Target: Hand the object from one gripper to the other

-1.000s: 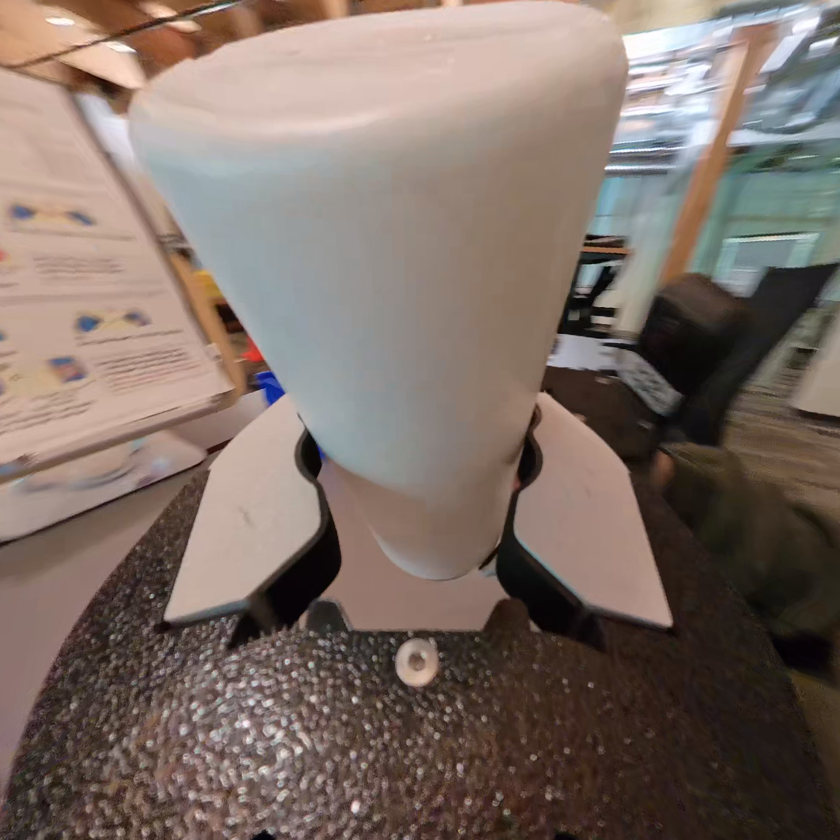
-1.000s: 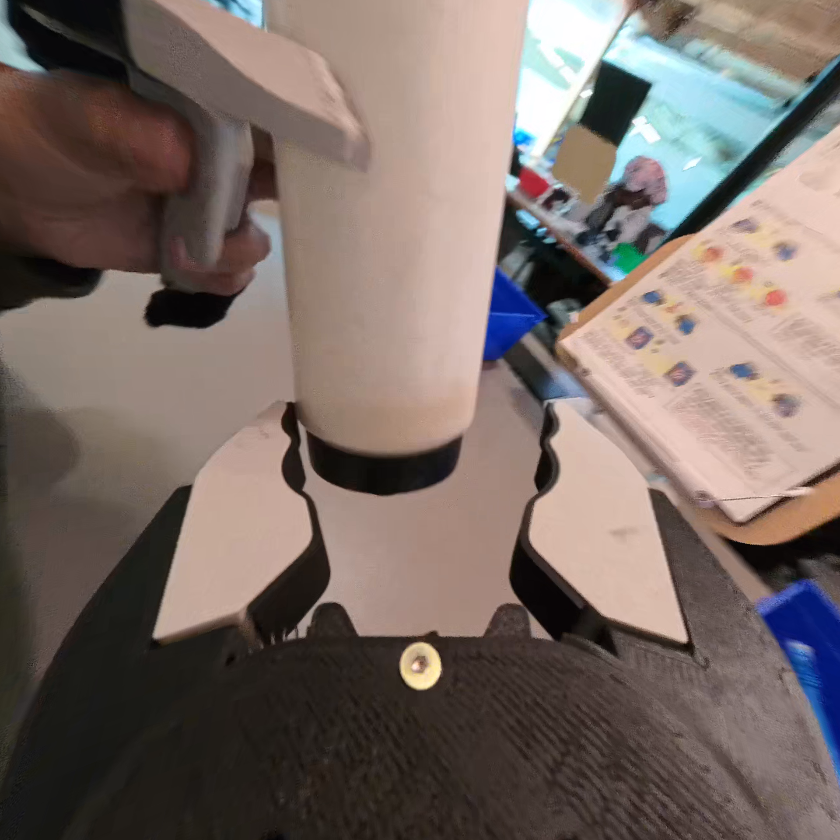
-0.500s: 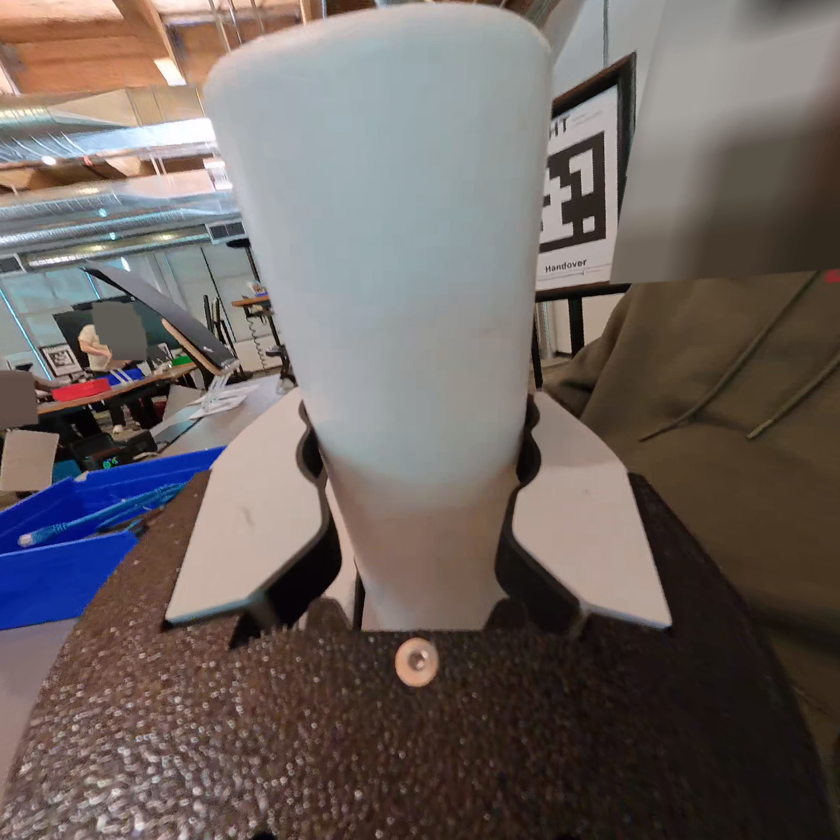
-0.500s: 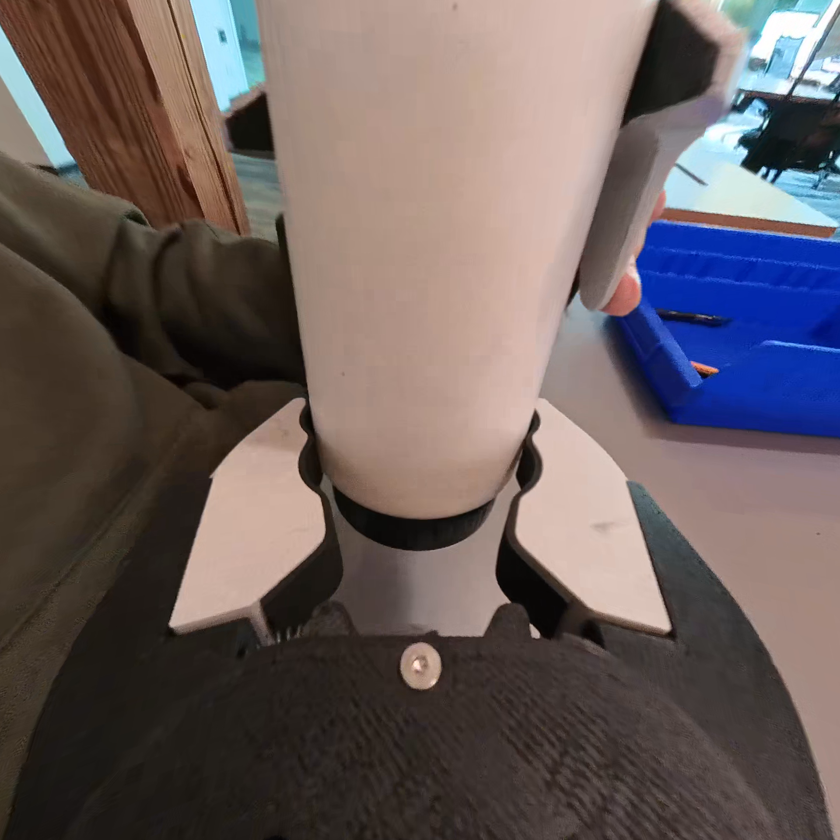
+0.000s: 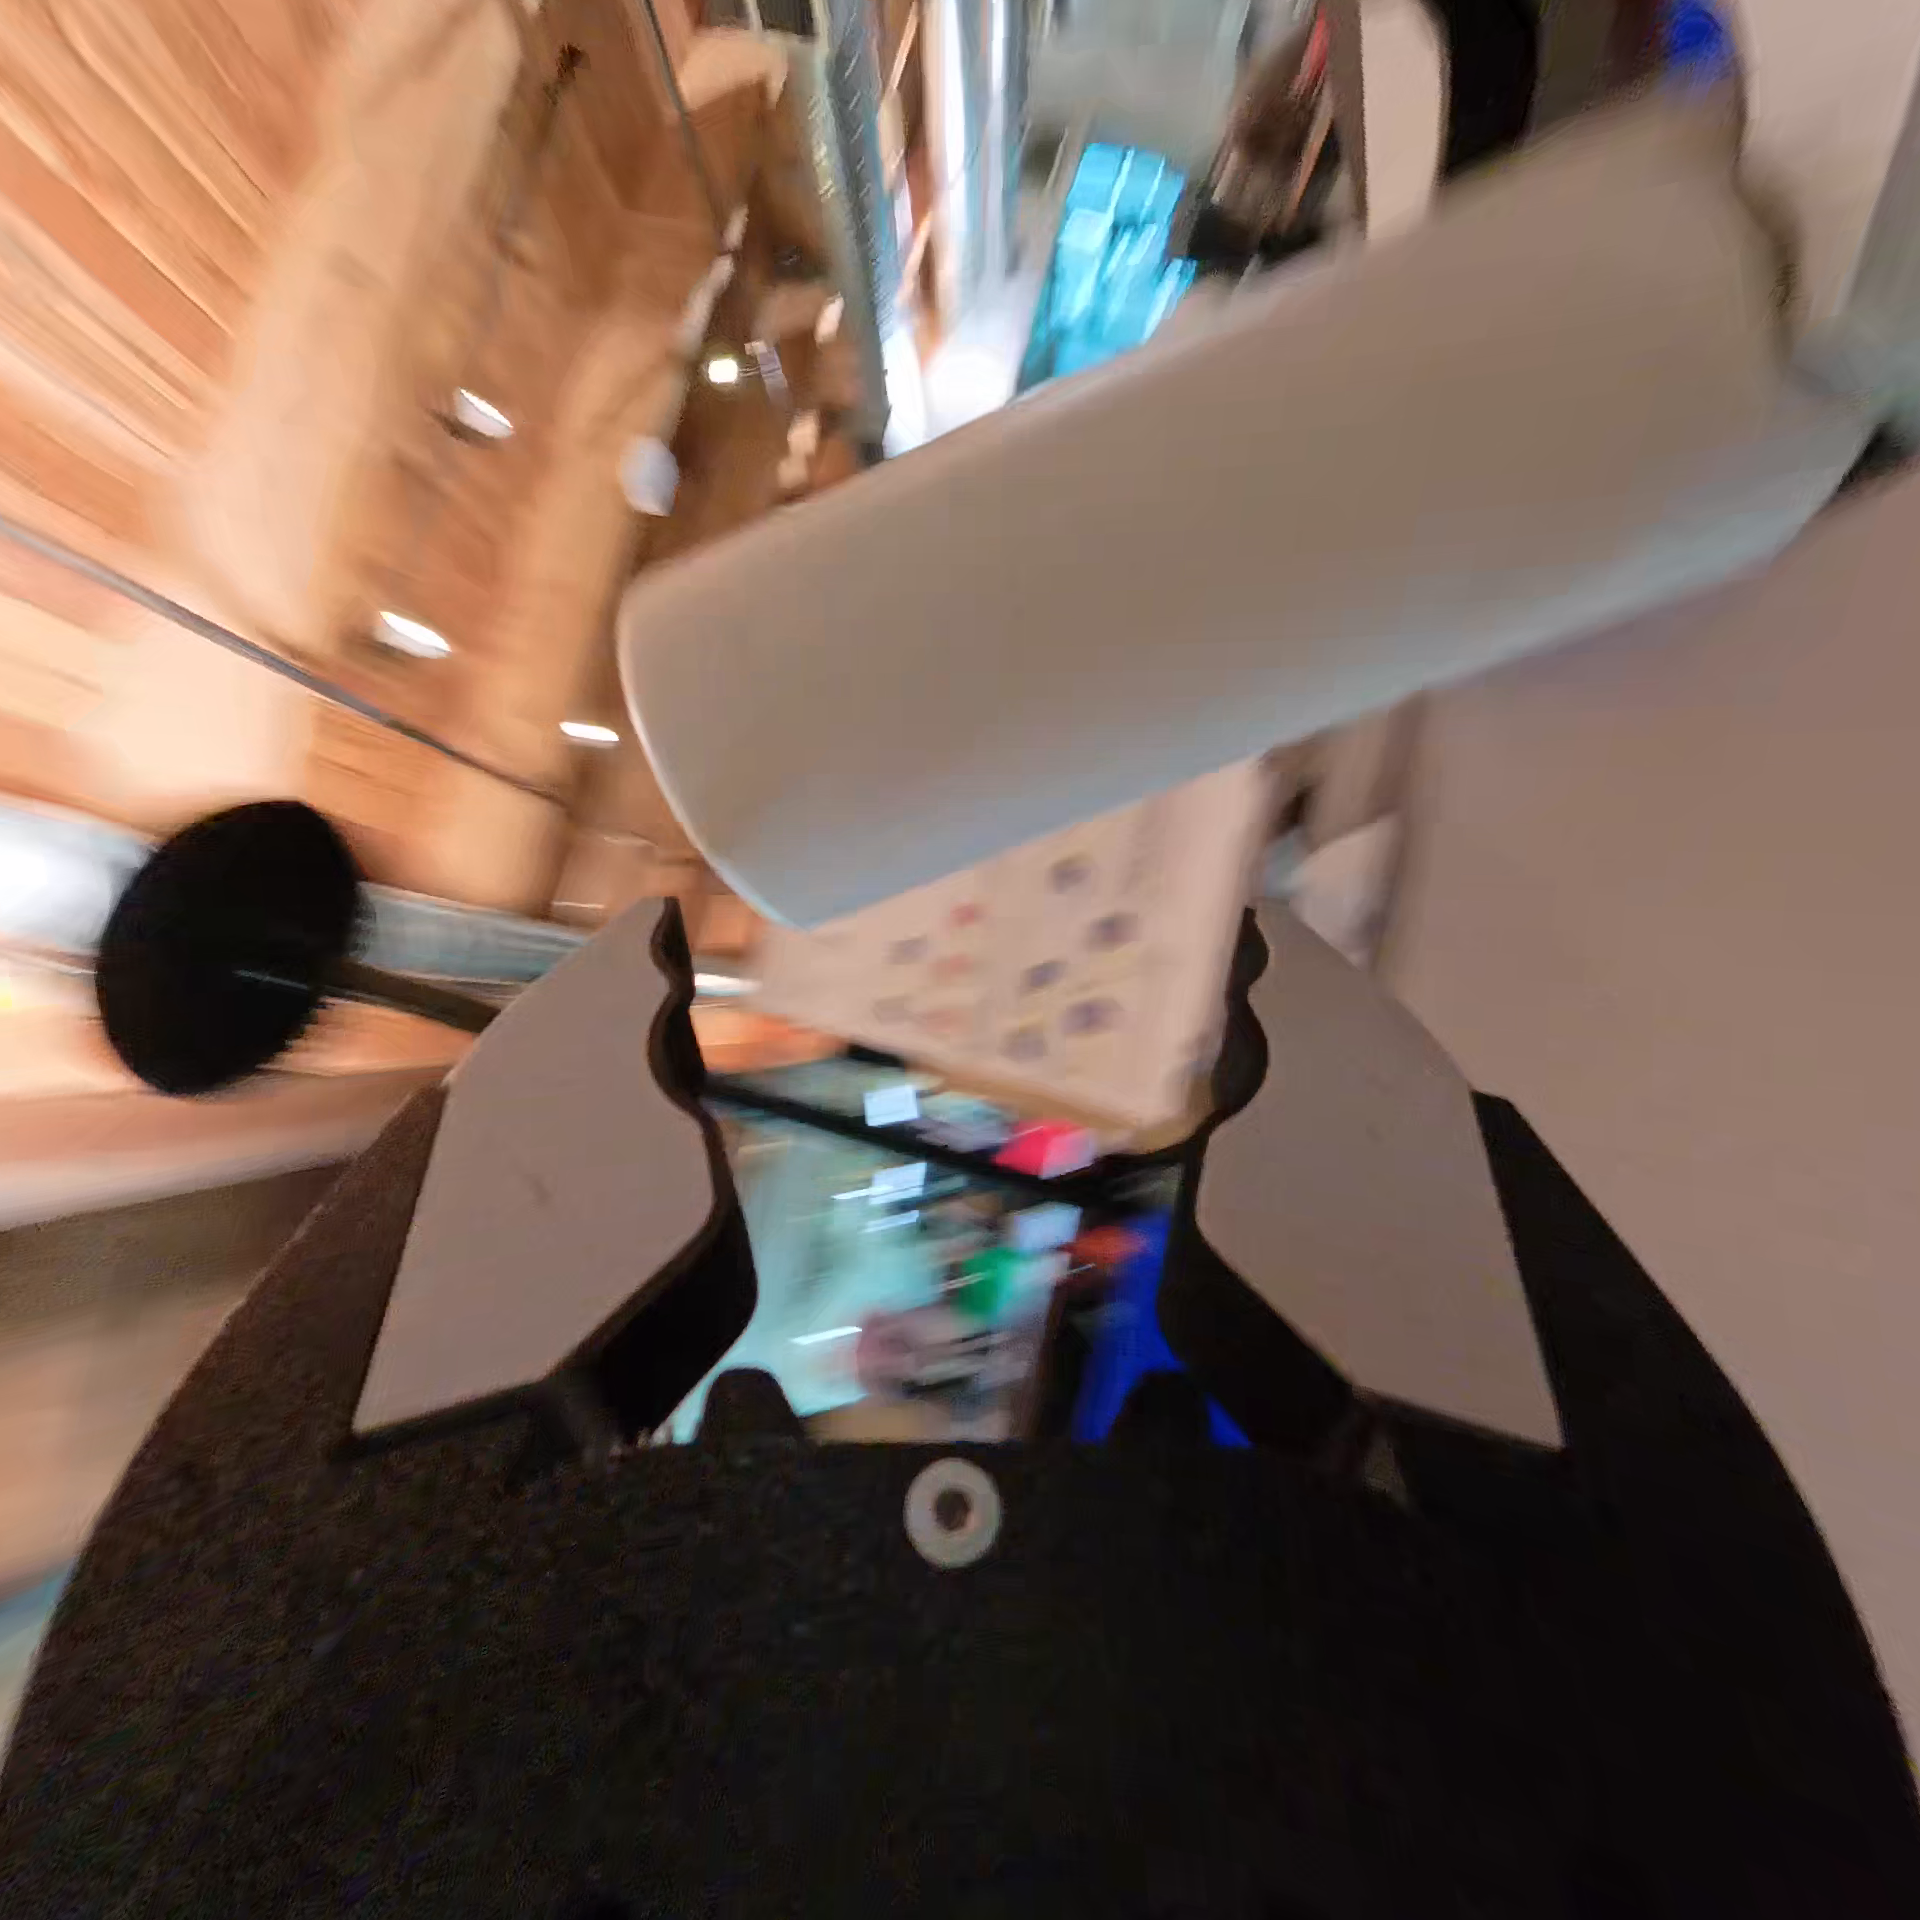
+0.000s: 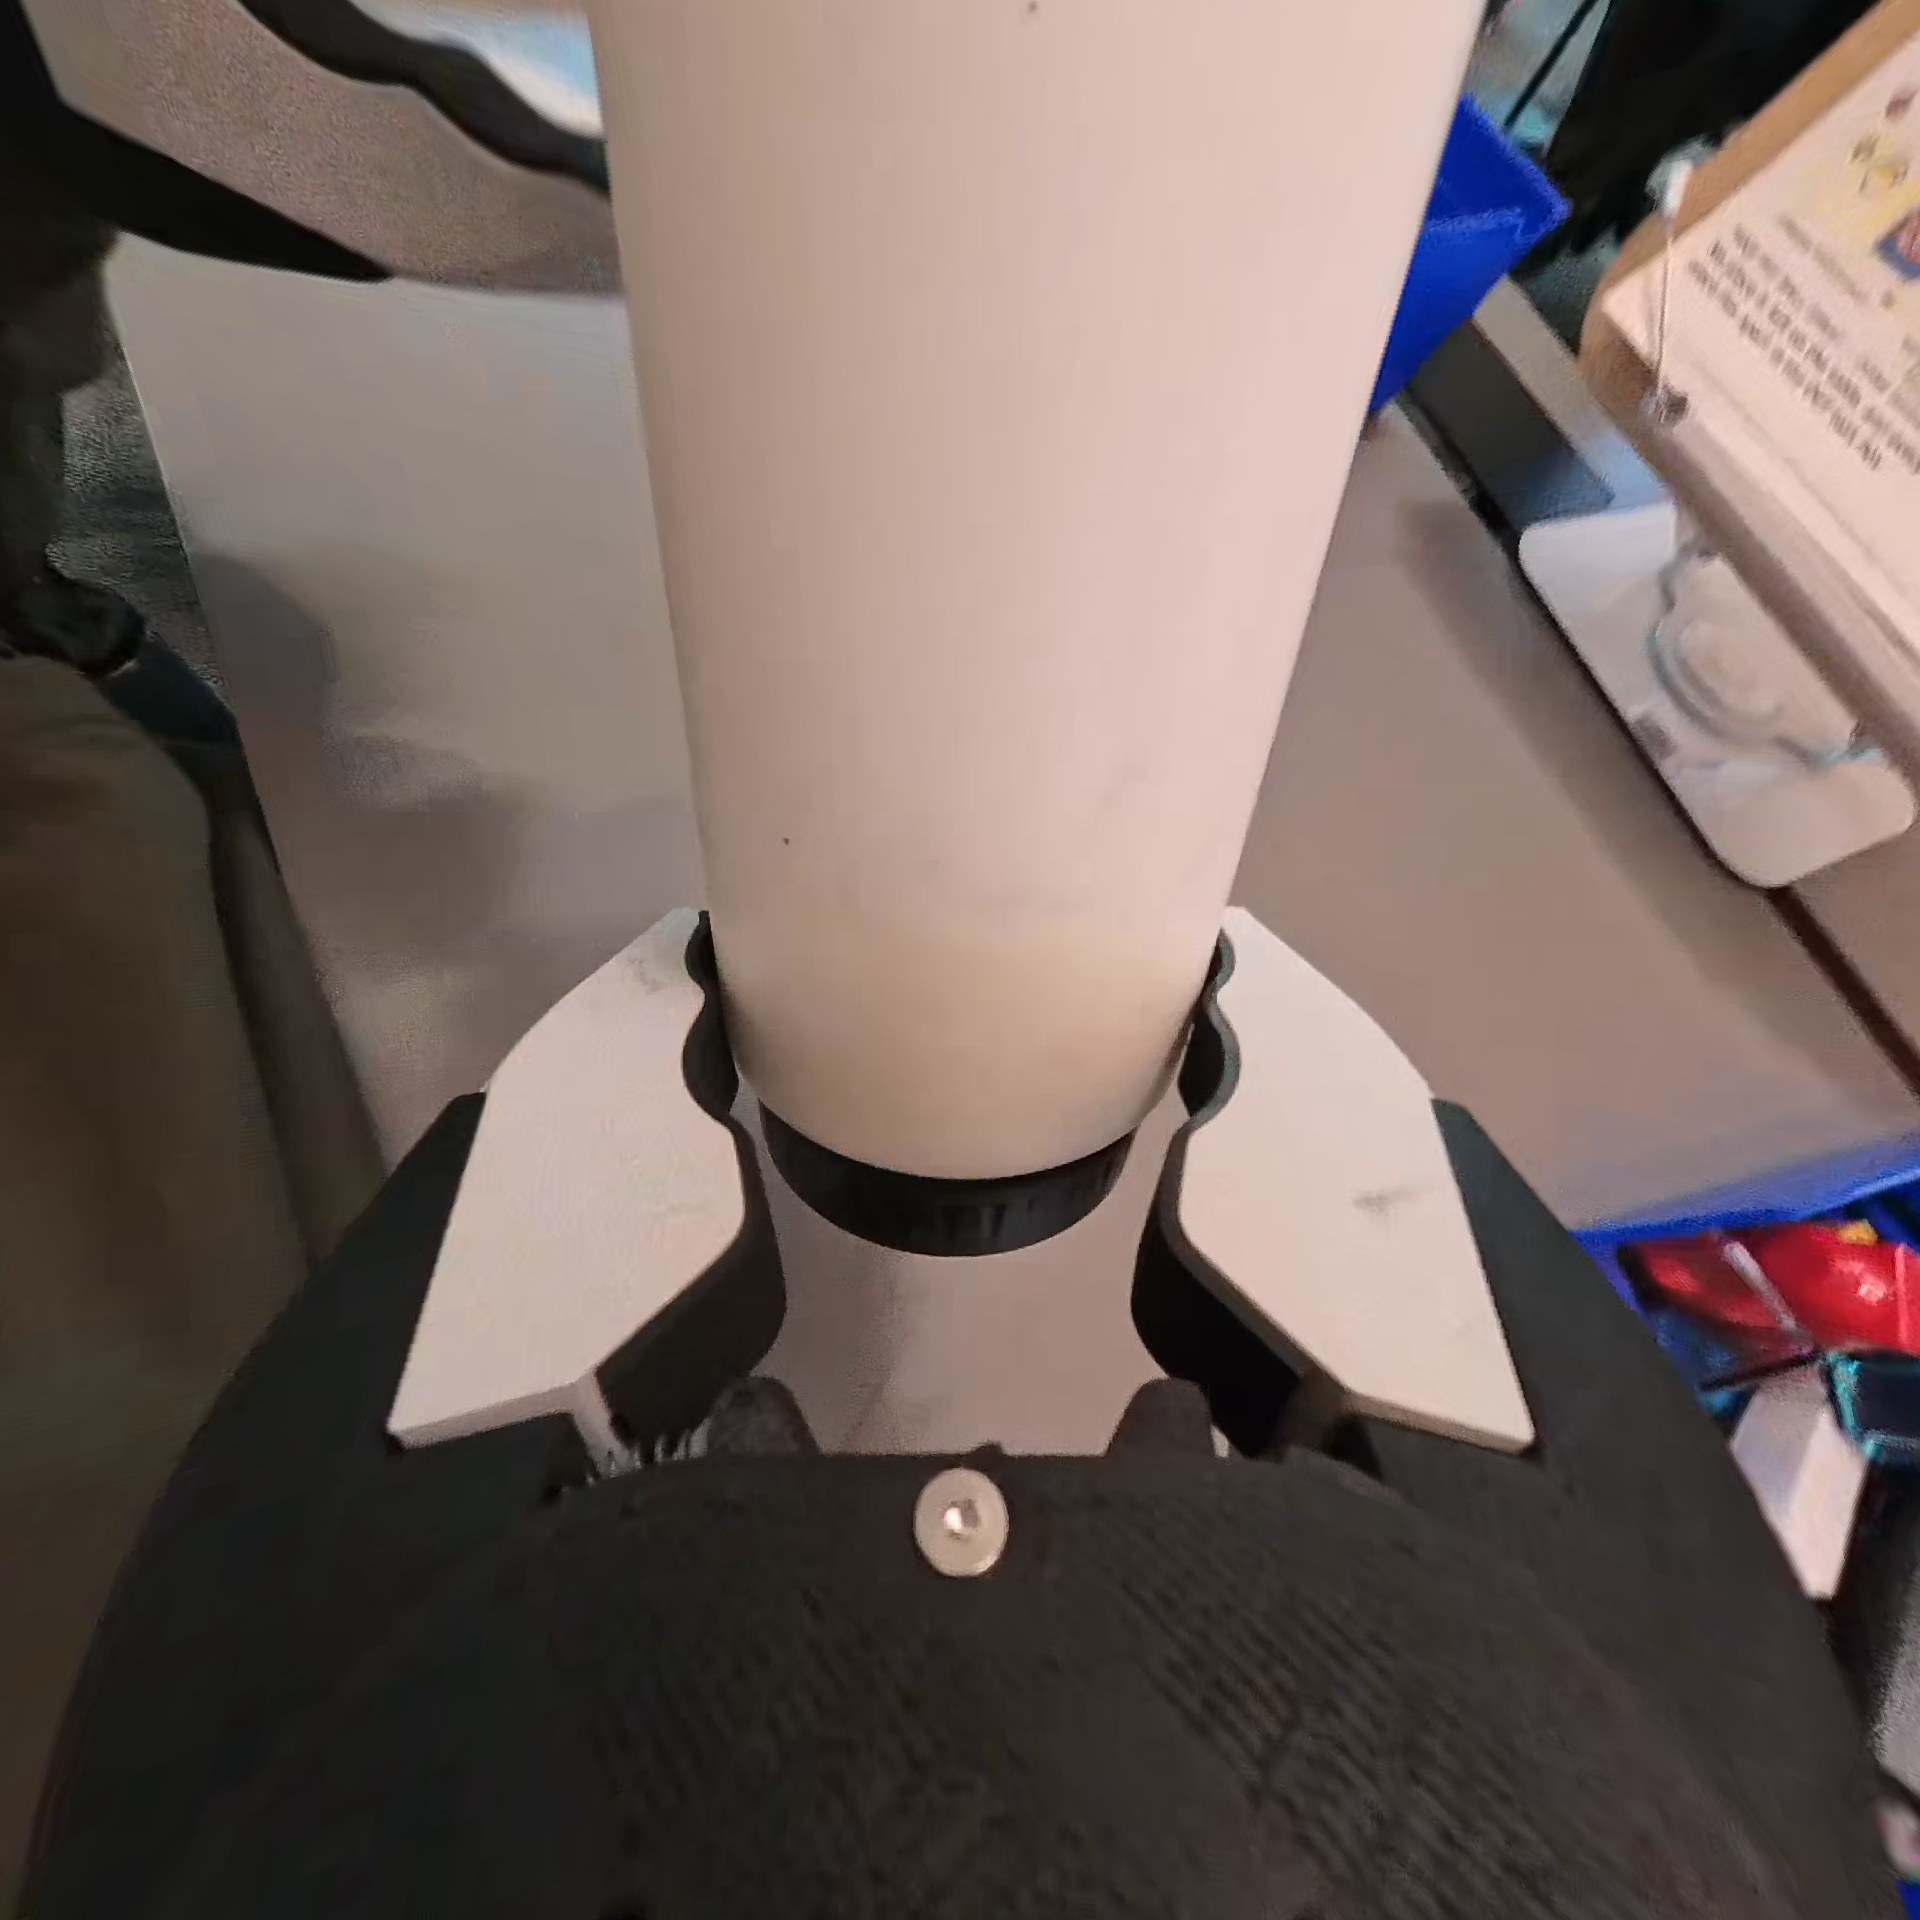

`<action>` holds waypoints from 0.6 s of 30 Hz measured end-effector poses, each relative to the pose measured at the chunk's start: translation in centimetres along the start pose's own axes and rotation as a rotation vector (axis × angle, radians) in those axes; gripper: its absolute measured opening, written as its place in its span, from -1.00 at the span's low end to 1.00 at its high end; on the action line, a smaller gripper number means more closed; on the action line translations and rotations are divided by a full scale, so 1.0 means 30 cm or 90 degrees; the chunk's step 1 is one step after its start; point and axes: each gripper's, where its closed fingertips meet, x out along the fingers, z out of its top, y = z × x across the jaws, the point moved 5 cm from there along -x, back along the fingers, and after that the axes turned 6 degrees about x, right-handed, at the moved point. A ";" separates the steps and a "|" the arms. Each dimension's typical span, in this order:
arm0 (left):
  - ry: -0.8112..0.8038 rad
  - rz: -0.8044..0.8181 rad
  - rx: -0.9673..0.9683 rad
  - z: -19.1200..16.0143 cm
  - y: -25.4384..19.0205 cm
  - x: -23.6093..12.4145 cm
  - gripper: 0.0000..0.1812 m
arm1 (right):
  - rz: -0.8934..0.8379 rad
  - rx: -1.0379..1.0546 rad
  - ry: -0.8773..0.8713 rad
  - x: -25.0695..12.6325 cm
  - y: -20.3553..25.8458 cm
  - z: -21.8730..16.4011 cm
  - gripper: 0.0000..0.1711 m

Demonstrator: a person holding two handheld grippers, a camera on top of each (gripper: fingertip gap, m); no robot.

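Observation:
The object is a tall white bottle [image 6: 987, 520] with a black cap [image 6: 935, 1205]. My right gripper [image 6: 961, 997] is shut on its lower end, just above the cap, and the bottle points away from the camera. In the left wrist view the same bottle [image 5: 1195, 644] lies slantwise above and beyond my left gripper [image 5: 961, 987], which is open and empty, its jaws wide apart and clear of the bottle. The left wrist view is blurred by motion. Part of my left gripper [image 6: 312, 135] shows at the top left of the right wrist view.
A grey table top [image 6: 1507, 883] lies below. A blue bin [image 6: 1475, 218] stands behind the bottle, another blue bin [image 6: 1787, 1309] with red items at the right. A board with printed sheets [image 6: 1787, 291] stands on a clear stand at the right. A person's sleeve [image 6: 94, 935] is at the left.
My left gripper has opened, let go of the bottle and pulled away while swinging fast. My right gripper stays shut on the cap end and now holds the bottle alone.

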 end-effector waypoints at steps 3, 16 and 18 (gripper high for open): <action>0.077 0.091 0.270 0.064 -0.022 0.032 0.08 | 0.021 0.036 0.040 0.000 -0.010 -0.036 0.01; 0.197 0.021 0.344 0.045 -0.257 0.150 0.16 | 0.139 0.014 -0.009 -0.014 0.043 -0.015 0.01; 0.203 0.004 0.273 0.038 -0.245 0.152 0.16 | 0.154 0.020 -0.084 -0.043 0.034 0.021 -0.01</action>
